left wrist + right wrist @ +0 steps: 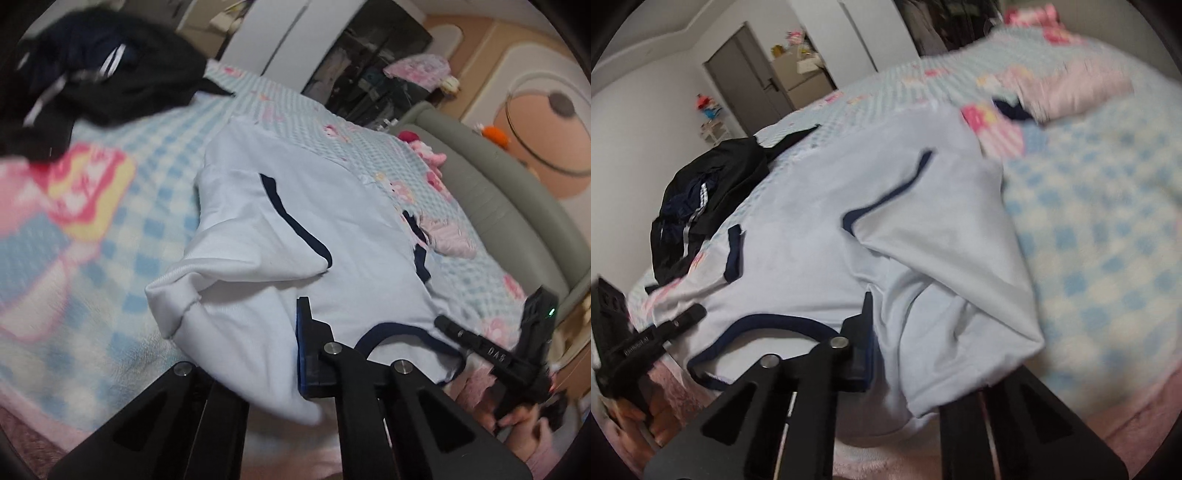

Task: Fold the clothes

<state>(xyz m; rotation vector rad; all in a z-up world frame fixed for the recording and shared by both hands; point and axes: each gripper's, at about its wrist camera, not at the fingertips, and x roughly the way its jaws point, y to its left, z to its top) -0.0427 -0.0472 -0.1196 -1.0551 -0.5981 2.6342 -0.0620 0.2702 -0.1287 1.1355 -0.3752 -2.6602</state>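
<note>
Shirt (332, 229) shoulders pinched in both closed jaws, on bed (110, 229).

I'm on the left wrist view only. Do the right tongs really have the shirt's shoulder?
Observer: Yes. The right wrist view shows the right tongs shut on the white shirt, with shoulder cloth bunched over them.
Operator: What lies past that sleeve on the outer side?
Observer: The blue checked blanket, blurred, with a pink edge along its near side.
Operator: And beyond the dark clothes pile?
Observer: A grey door in the white wall, with a pale cabinet beside it.
</note>
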